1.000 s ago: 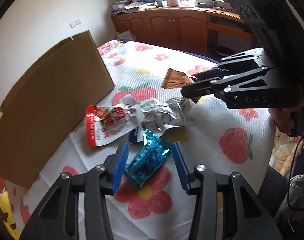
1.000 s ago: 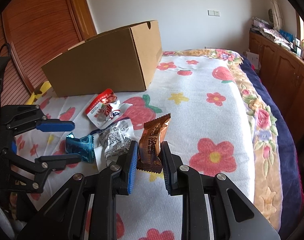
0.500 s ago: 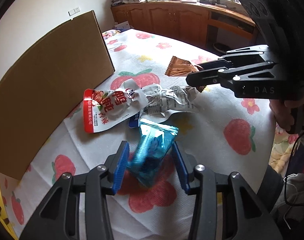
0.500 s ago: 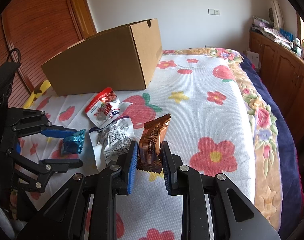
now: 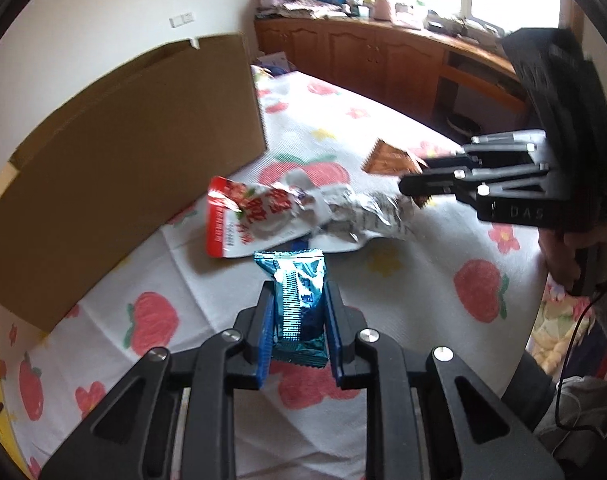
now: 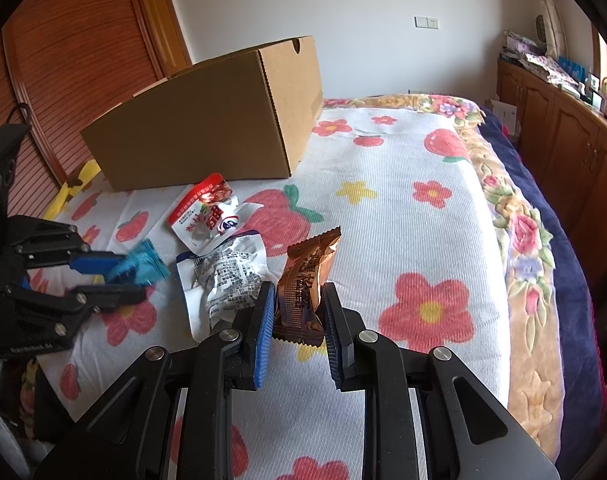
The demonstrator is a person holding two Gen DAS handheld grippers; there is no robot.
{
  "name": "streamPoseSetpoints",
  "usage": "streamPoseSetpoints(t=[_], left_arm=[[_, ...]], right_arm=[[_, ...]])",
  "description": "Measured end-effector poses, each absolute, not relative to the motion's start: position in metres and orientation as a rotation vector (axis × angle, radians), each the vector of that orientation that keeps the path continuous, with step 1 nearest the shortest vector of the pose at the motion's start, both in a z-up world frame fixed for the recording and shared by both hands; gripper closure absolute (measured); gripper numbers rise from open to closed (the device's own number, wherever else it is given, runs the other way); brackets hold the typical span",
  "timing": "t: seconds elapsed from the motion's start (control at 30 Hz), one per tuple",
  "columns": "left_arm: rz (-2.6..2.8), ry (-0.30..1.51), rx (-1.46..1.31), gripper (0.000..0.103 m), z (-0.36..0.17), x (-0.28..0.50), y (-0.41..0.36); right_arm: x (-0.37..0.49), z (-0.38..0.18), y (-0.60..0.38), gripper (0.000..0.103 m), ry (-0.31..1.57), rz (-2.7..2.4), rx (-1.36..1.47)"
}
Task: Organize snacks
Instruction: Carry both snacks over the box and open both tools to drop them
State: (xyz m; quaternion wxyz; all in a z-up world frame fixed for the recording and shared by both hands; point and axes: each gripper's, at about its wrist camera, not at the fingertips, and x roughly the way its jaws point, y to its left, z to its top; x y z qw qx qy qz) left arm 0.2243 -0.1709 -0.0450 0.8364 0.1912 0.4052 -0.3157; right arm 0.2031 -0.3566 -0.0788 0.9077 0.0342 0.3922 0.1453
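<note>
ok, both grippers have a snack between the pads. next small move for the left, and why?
Probably finish the squeeze, then lift. The left gripper's jaws are closing on the blue packet, already between its pads, and the cardboard box stands just beyond. The right gripper already grips the brown packet.
</note>
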Motion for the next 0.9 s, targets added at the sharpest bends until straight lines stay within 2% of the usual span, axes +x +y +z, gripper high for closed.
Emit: streamPoseSetpoints(t=[0.4, 0.9], left_arm=[[-0.571, 0.741, 0.294, 0.082, -0.008, 0.228, -0.134], [-0.443, 0.568, 0.173, 0.082, 0.045, 0.262, -0.083]], right_arm=[[0.202, -0.067, -0.352, 0.082, 0.793, 0.321, 0.061], [0.224, 0.024, -0.305, 0.082, 0.63, 0.413, -0.039]])
